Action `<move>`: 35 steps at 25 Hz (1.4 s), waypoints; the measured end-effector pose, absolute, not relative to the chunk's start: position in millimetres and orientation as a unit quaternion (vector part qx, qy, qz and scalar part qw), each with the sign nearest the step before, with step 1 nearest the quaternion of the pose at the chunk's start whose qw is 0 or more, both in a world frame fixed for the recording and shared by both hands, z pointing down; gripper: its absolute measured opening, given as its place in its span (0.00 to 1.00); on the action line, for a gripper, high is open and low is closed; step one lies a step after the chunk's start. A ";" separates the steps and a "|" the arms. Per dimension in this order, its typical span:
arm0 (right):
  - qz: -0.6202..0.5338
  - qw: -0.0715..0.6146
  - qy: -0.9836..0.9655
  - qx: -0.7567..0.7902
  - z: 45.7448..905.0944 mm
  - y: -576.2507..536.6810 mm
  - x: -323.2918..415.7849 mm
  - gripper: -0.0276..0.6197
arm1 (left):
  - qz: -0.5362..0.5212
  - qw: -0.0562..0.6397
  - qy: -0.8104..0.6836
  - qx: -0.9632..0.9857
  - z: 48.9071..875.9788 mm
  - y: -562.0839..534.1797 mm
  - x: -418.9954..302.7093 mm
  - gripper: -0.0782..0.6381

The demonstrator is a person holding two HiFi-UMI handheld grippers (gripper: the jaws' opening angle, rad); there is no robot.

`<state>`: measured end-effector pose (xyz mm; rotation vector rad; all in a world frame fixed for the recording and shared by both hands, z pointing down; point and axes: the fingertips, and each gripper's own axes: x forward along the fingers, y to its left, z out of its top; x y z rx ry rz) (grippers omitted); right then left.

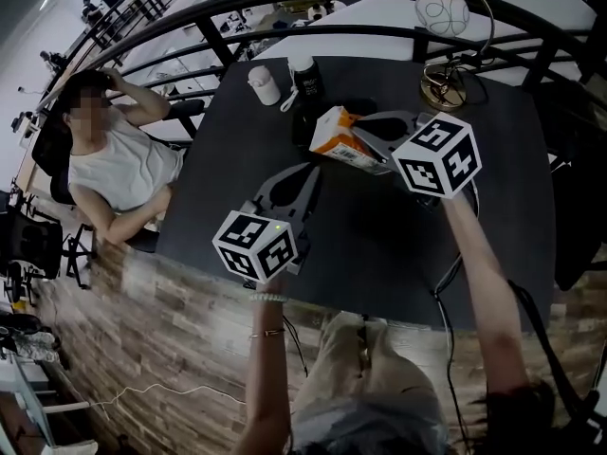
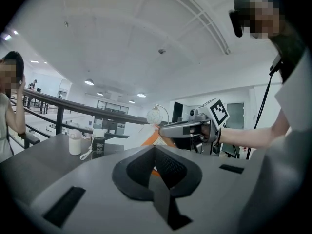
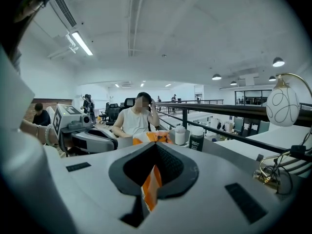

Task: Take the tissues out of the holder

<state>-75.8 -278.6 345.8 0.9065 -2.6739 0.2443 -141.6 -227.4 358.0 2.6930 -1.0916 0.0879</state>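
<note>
Tabletop (image 1: 512, 169): dark and matte. Its near edge runs just in front of me and its far edge lies under the railing.
Railing (image 3: 219, 109): black bars curving round behind the far edge and the left edge.
Seated person (image 1: 119, 169): in a white sleeveless top, just off the left edge. One hand is raised to the head and the other forearm lies along that edge.
Lamp (image 1: 443, 8): a pale globe hanging from a brass hoop, with its base at the far right corner.
Right tool (image 1: 358, 138): reaches in from the right edge side over the middle of the tabletop. Its jaws are narrow and clamped on the tissue pack, and orange wrapper shows in the slit between the pads.
Left tool (image 1: 308, 173): comes in from the near edge and points toward the far edge, with its tip just beside the lower left corner of the pack. The jaws are brought together. A sliver of orange shows in the gap behind the pads, and I cannot tell whether they pinch it.
Tissue pack (image 1: 334, 131): orange and white, tilted, held in my right tool over the middle of the tabletop and nearer the far edge, with white showing at its upper end.
Dark bottle (image 1: 305, 76): white cap, upright near the far edge, left of the middle.
White bottle (image 1: 263, 85): small, upright, just left of the dark bottle, nearer the far left corner.
</note>
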 end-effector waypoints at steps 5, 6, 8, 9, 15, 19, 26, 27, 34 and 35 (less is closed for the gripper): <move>0.100 0.159 -0.935 0.302 367.4 -264.3 -73.5 0.06 | 0.036 0.123 -0.385 0.914 366.4 -209.4 -137.6 0.12; 0.104 0.158 -0.935 0.300 371.0 -261.4 -73.5 0.06 | 0.039 0.123 -0.386 0.913 368.2 -205.9 -137.1 0.12; 0.115 0.152 -0.934 0.301 378.2 -257.1 -72.7 0.06 | 0.046 0.124 -0.388 0.912 373.0 -200.3 -136.0 0.12; 0.121 0.150 -0.933 0.302 382.4 -255.9 -72.2 0.06 | 0.048 0.126 -0.390 0.911 376.1 -198.5 -135.7 0.12; 0.136 0.157 -0.930 0.304 406.5 -253.0 -75.1 0.06 | 0.050 0.146 -0.392 0.907 397.6 -193.1 -139.9 0.12; 0.134 0.175 -0.928 0.301 418.7 -256.6 -77.1 0.06 | 0.053 0.155 -0.395 0.904 408.3 -196.5 -141.7 0.12; 0.132 0.224 -0.921 0.290 451.7 -256.2 -94.8 0.06 | 0.064 0.177 -0.395 0.899 430.6 -190.4 -146.4 0.12; 0.129 0.233 -0.920 0.286 456.3 -254.6 -97.9 0.06 | 0.064 0.180 -0.396 0.898 432.9 -188.2 -146.8 0.12; 0.112 0.264 -0.918 0.273 472.7 -259.4 -121.6 0.06 | 0.066 0.187 -0.405 0.893 442.6 -188.6 -161.6 0.12; 0.113 0.266 -0.918 0.271 474.8 -259.6 -124.6 0.06 | 0.066 0.188 -0.407 0.892 443.8 -188.4 -164.2 0.12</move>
